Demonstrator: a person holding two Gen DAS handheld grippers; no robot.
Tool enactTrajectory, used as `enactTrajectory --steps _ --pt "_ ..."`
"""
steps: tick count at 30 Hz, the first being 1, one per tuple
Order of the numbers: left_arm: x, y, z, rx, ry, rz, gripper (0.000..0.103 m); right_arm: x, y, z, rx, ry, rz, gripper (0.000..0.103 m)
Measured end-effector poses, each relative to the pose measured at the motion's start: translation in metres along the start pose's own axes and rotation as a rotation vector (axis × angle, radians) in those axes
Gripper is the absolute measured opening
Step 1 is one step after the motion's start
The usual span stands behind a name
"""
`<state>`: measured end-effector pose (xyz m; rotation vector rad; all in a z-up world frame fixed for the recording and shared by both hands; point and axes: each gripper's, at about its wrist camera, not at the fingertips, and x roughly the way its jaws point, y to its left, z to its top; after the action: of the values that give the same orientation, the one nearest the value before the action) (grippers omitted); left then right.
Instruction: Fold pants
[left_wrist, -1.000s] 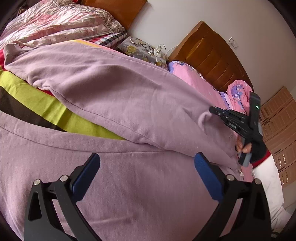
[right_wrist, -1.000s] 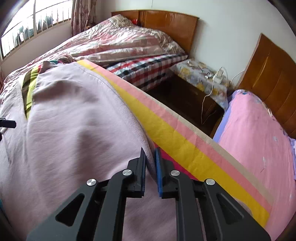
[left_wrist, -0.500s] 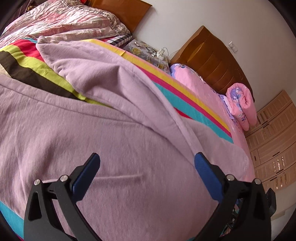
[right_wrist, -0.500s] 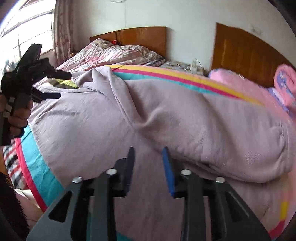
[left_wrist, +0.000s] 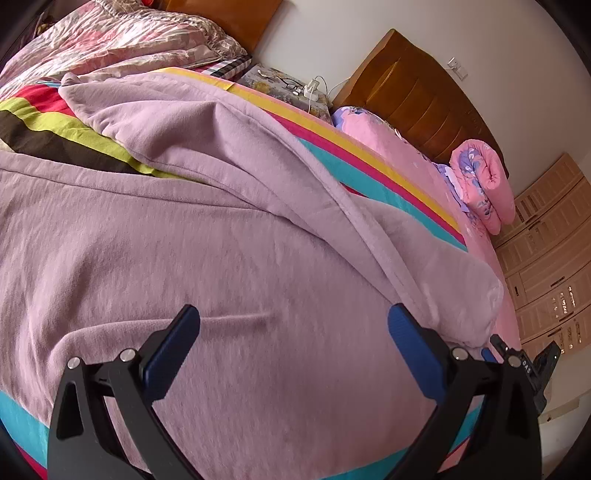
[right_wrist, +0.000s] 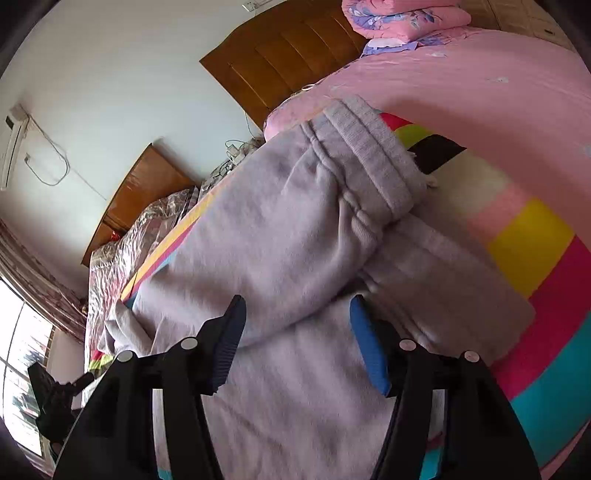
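Observation:
Lilac fleece pants (left_wrist: 221, 229) lie spread on a striped blanket (left_wrist: 369, 162) on the bed, one leg folded over the other. My left gripper (left_wrist: 293, 328) is open and empty, hovering just above the near leg. In the right wrist view the pants (right_wrist: 280, 229) show a ribbed cuff (right_wrist: 373, 155) on the upper leg. My right gripper (right_wrist: 295, 325) is open and empty over the seam between the two legs. The right gripper also shows at the lower right edge of the left wrist view (left_wrist: 532, 365).
The striped blanket (right_wrist: 532, 243) lies over a pink sheet (right_wrist: 480, 81). A rolled pink quilt (left_wrist: 484, 184) sits by the wooden headboard (left_wrist: 421, 96). A nightstand (left_wrist: 288, 85) with cables separates a second bed (left_wrist: 110, 48). Wardrobe doors (left_wrist: 546, 236) stand at right.
My right gripper has let go of the pant leg it carried across and opened wide. The leg now lies folded over the other. The left gripper stayed open.

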<state>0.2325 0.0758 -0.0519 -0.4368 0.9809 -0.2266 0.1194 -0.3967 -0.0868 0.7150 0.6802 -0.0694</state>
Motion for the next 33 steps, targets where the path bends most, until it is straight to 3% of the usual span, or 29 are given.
enactTrajectory --steps 6,8,9,11,16,19,21,24,26,27,28,29,31,33 --pt "-0.006 -0.013 -0.001 0.033 -0.019 0.026 0.102 0.016 -0.021 0.023 0.148 -0.008 -0.007 0.051" --pt "-0.004 -0.018 0.005 0.042 -0.014 0.027 0.102 0.017 -0.02 0.024 0.116 -0.008 -0.028 0.035" --pt "0.0 -0.021 0.01 0.046 0.0 0.021 0.102 0.017 -0.023 0.023 0.113 -0.009 -0.025 0.019" --pt "0.01 -0.024 0.026 0.029 0.024 -0.002 0.102 0.016 -0.037 0.019 0.156 -0.012 0.021 0.012" --pt "0.046 -0.031 0.079 -0.105 0.12 -0.066 0.101 0.018 -0.042 0.013 0.154 -0.037 0.043 0.01" --pt "0.067 -0.05 0.111 -0.095 0.164 0.015 0.098 0.016 -0.048 0.011 0.167 -0.035 0.063 0.01" --pt "0.081 -0.06 0.129 -0.069 0.197 0.084 0.088 0.016 -0.049 0.01 0.169 -0.035 0.072 0.011" --pt "0.104 -0.055 0.152 -0.099 0.254 0.137 0.082 0.014 -0.053 0.007 0.173 -0.035 0.082 0.011" --pt "0.118 -0.045 0.161 -0.124 0.282 0.149 0.06 0.015 -0.056 0.007 0.174 -0.036 0.086 0.011" --pt "0.125 -0.039 0.165 -0.129 0.297 0.154 0.039 0.014 -0.057 0.006 0.174 -0.036 0.088 0.011" --pt "0.13 -0.034 0.167 -0.125 0.307 0.161 0.029 0.015 -0.057 0.006 0.174 -0.036 0.089 0.011" --pt "0.132 -0.029 0.169 -0.116 0.3 0.17 0.012 0.014 -0.058 0.005 0.173 -0.036 0.089 0.011" --pt "0.124 -0.021 0.169 -0.115 0.253 0.133 0.006 0.013 -0.058 0.005 0.17 -0.035 0.086 0.011" --pt "0.094 -0.021 0.173 -0.108 0.134 0.063 0.005 0.01 -0.054 0.006 0.161 -0.037 0.079 0.01"
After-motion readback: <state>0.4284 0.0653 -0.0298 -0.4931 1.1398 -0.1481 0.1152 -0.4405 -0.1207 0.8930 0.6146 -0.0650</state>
